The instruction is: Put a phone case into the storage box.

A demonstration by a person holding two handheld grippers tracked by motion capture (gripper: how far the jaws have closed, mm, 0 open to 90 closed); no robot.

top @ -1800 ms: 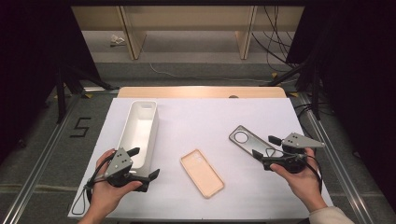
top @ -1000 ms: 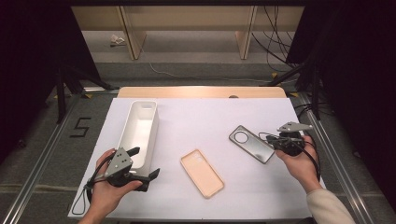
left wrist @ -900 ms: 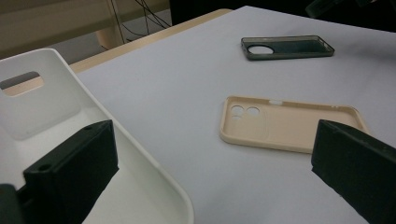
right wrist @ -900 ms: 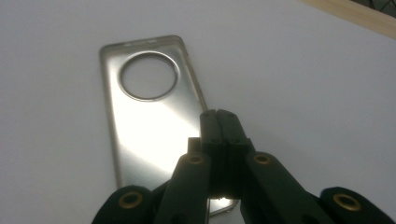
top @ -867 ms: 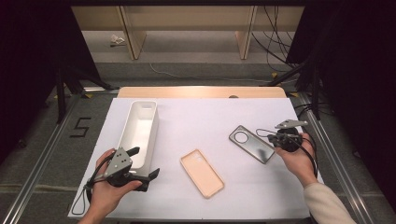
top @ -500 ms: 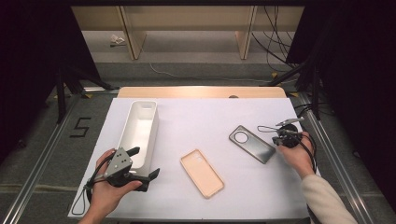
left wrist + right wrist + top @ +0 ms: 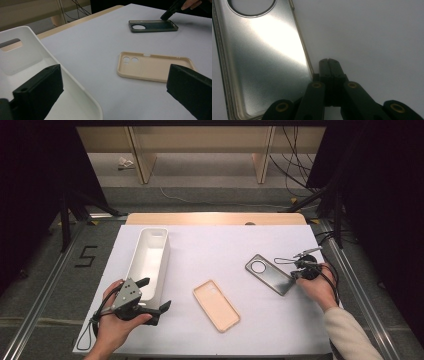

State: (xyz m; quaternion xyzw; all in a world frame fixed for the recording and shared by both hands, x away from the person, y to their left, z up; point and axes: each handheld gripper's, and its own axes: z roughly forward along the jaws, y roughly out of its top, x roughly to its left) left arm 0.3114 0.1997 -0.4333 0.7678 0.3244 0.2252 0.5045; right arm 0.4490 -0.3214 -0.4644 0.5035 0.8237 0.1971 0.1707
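Observation:
A dark grey phone case (image 7: 270, 274) with a round camera hole lies on the right of the white table. My right gripper (image 7: 294, 276) is shut with nothing between its jaws. Its tips (image 7: 328, 61) rest against the table right beside the long edge of the grey case (image 7: 262, 62), near one corner; I cannot tell whether they touch it. A beige phone case (image 7: 216, 305) lies open side up in the middle. My left gripper (image 7: 155, 293) stands open and empty at the near end of a long white tray (image 7: 165, 265).
The white tray's rim (image 7: 82, 92) fills the left gripper view's lower left, with the beige case (image 7: 155, 67) and the grey case (image 7: 153, 25) beyond it. Cables and shelf legs stand past the table's far edge. Metal rails run along both sides.
My right hand has swung round, moved toward the far right and come down, so its shut jaws now point at the grey case's right edge. The left hand has stayed put.

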